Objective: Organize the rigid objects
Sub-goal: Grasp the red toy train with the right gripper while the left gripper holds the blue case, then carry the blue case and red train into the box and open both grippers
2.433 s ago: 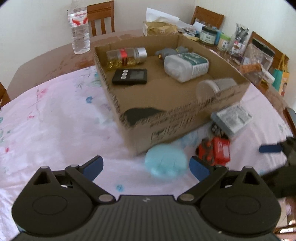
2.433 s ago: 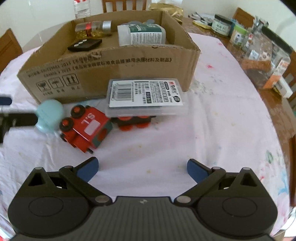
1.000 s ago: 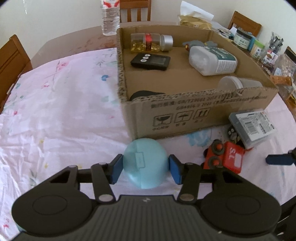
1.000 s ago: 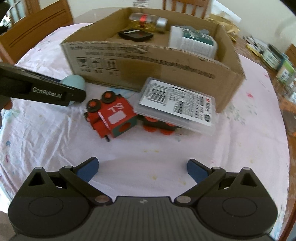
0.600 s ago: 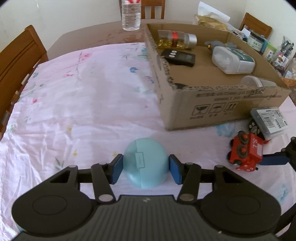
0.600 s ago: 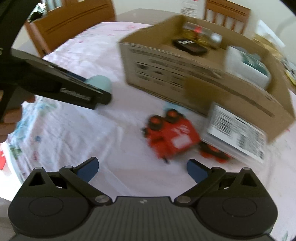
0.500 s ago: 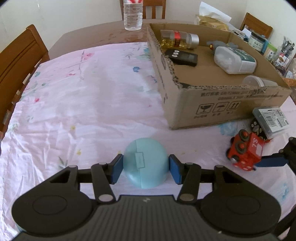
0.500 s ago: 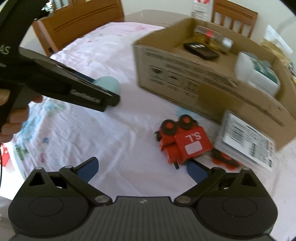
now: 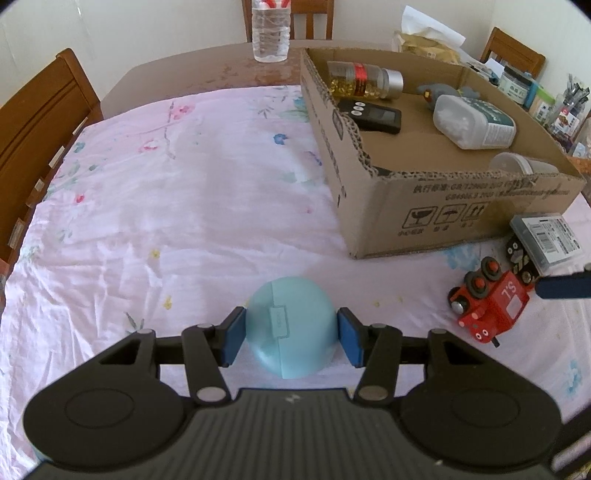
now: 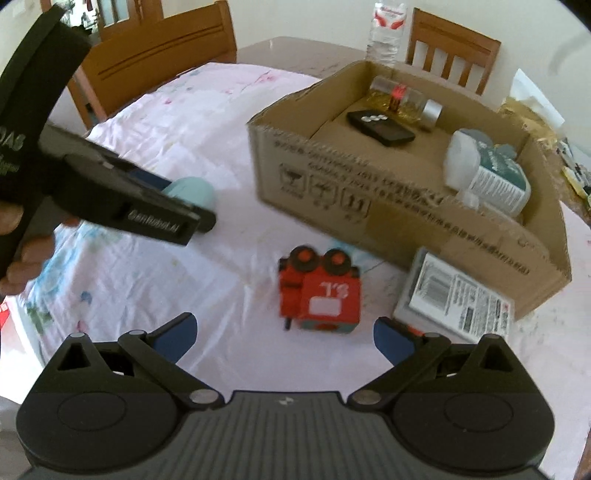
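My left gripper [image 9: 291, 341] is shut on a round light-blue case [image 9: 291, 325] and holds it above the pink floral tablecloth, left of the cardboard box [image 9: 461, 206]. The case also shows in the right wrist view [image 10: 190, 192], between the left gripper's fingers. My right gripper [image 10: 284, 338] is open and empty, just in front of a red toy train [image 10: 319, 291]. The train also shows in the left wrist view [image 9: 489, 299]. A clear plastic packet [image 10: 454, 299] lies against the box front, over a second toy car.
The box [image 10: 406, 206] holds a pill bottle [image 9: 364, 79], a black timer [image 9: 371, 116], a white jar [image 9: 474, 122] and a clear cup [image 9: 517, 164]. A water bottle [image 9: 269, 31], wooden chairs [image 9: 40, 122] and jars at the right edge [image 9: 543, 96] surround the table.
My left gripper closed on the blue case, lifted it and drew back left, away from the box. My right gripper swung left and now faces the red train.
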Motion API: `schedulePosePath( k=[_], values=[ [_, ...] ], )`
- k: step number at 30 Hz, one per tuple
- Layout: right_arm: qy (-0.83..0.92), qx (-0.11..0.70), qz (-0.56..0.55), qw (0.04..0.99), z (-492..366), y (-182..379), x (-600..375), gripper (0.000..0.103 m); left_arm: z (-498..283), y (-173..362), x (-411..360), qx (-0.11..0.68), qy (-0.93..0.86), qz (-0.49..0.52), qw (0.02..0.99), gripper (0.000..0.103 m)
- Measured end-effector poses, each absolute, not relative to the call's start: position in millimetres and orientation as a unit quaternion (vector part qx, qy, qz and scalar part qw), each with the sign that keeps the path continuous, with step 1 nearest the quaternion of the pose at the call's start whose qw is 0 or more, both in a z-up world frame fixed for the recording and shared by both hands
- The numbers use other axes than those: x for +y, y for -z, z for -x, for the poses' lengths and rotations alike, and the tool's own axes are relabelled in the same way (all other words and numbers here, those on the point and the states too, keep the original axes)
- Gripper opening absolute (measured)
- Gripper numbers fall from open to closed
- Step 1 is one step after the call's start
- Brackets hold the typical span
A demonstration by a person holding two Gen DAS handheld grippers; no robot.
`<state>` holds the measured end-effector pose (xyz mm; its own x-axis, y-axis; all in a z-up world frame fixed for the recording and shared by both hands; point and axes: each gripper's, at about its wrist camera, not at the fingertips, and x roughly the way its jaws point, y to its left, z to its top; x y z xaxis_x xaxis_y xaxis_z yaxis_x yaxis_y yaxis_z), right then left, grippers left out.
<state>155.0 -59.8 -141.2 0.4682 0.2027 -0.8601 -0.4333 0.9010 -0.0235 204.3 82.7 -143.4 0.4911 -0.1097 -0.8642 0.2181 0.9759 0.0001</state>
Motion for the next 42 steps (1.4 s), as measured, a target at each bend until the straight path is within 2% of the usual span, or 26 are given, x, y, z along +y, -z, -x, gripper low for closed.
schedulePosePath(
  k=[5,9,15,22,23,31,33,42],
  values=[
    [-0.188,0.491,0.112,0.844,-166.2,150.9,-51.8,0.092,-205.4,142.9,82.6,0.495,0.096,-0.058,0.861,0.055],
    [-0.198,0.483,0.117,0.845,-161.2,149.3,-43.4,0.091,-202.5,143.1,84.0,0.493,0.095,-0.063,0.863,0.060],
    [-0.159,0.490,0.103,0.851,-171.8,156.1,-46.5,0.079,-199.2,142.4,83.0,0.499,0.093,-0.051,0.860,0.058],
    [-0.136,0.486,0.085,0.859,-176.6,158.4,-50.4,0.073,-201.8,142.3,79.7,0.505,0.075,-0.042,0.859,0.055],
    [-0.133,0.485,0.084,0.860,-176.7,158.3,-49.7,0.070,-202.6,142.2,79.5,0.505,0.075,-0.042,0.859,0.052],
    [-0.132,0.481,0.097,0.862,-173.9,158.0,-46.5,0.063,-205.4,143.6,79.5,0.501,0.079,-0.045,0.861,0.053],
    [-0.132,0.479,0.097,0.862,-174.0,156.9,-46.4,0.056,-206.5,143.7,79.6,0.499,0.082,-0.045,0.861,0.052],
    [-0.134,0.483,0.102,0.859,-171.9,151.6,-50.3,0.056,-204.8,141.4,83.7,0.500,0.113,-0.064,0.856,0.052]
  ],
)
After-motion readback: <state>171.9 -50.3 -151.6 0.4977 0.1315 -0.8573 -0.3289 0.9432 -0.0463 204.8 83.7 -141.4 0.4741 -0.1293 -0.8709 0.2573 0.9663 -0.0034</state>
